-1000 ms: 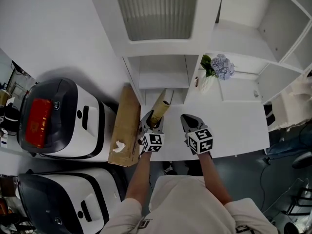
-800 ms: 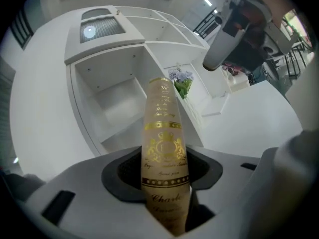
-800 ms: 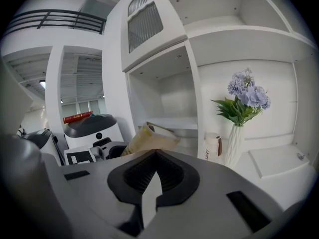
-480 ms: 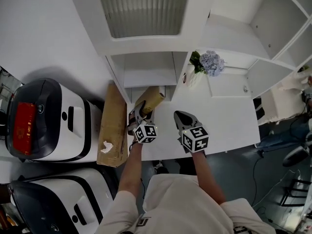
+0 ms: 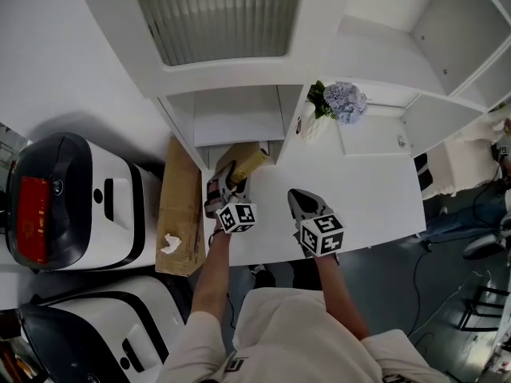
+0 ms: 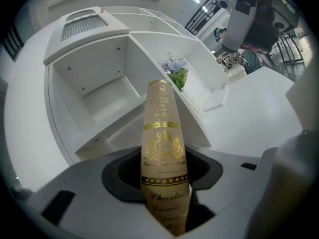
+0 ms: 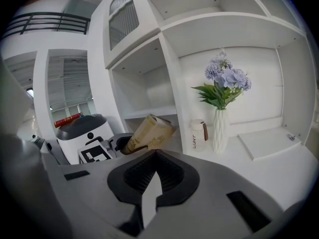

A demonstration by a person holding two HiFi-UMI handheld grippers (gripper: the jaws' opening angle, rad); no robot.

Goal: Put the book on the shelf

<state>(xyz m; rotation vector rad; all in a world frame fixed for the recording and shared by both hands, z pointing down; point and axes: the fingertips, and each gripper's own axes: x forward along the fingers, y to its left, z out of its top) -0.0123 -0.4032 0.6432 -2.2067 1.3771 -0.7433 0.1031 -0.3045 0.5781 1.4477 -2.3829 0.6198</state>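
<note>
A white shelf (image 5: 239,74) fills the top of the frame against a white wall (image 5: 56,62). Below it stands a white bench (image 5: 375,190); two white machines (image 5: 80,206) and a cardboard box (image 5: 180,198) at left; dark floor (image 5: 431,294) lower right.

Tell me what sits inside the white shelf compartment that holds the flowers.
A white vase of blue flowers, a small white bottle with a brown strap beside it, and a flat white panel further right. Anything directly behind the vase is hidden.
</note>
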